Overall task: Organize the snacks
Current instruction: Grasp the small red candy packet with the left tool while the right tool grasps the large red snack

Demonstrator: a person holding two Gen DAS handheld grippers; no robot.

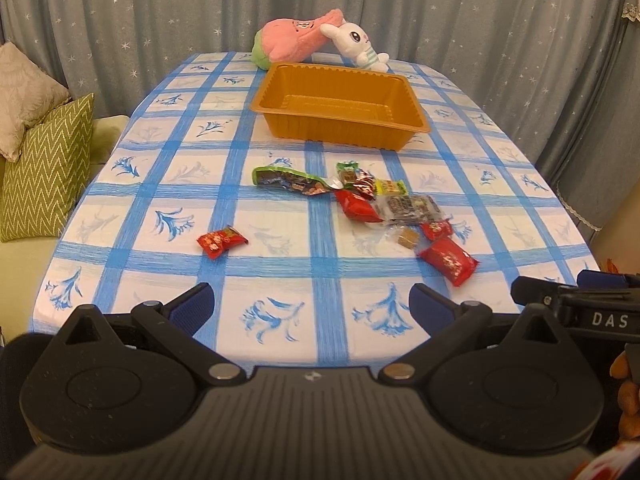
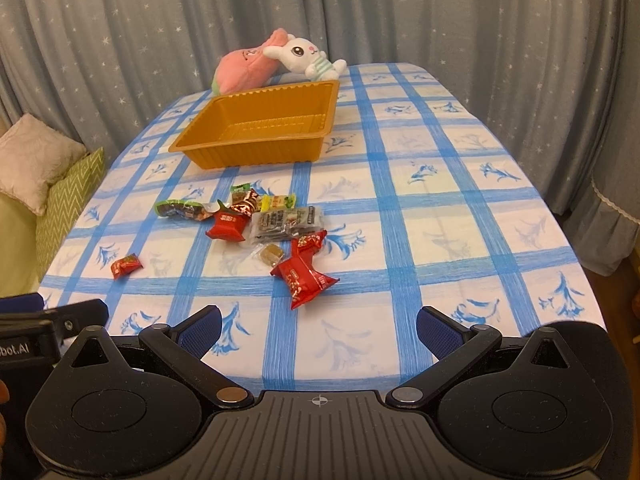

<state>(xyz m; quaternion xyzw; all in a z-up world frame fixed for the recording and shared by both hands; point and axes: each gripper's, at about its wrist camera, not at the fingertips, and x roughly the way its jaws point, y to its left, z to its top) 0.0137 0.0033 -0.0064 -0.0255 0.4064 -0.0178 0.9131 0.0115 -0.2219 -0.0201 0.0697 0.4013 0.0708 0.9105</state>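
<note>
Left wrist view: left claw (image 1: 311,306) spread, empty, low over table edge (image 1: 120,336); right claw (image 2: 318,330) likewise.

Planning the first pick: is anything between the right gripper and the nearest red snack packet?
Nothing visible. Only bare tablecloth lies between the open right gripper and the nearest red packet. The orange tray sits beyond the snack pile.

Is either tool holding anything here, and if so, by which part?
Nothing is held. The left tool and right tool are both open and empty; the snacks lie on the table.
</note>
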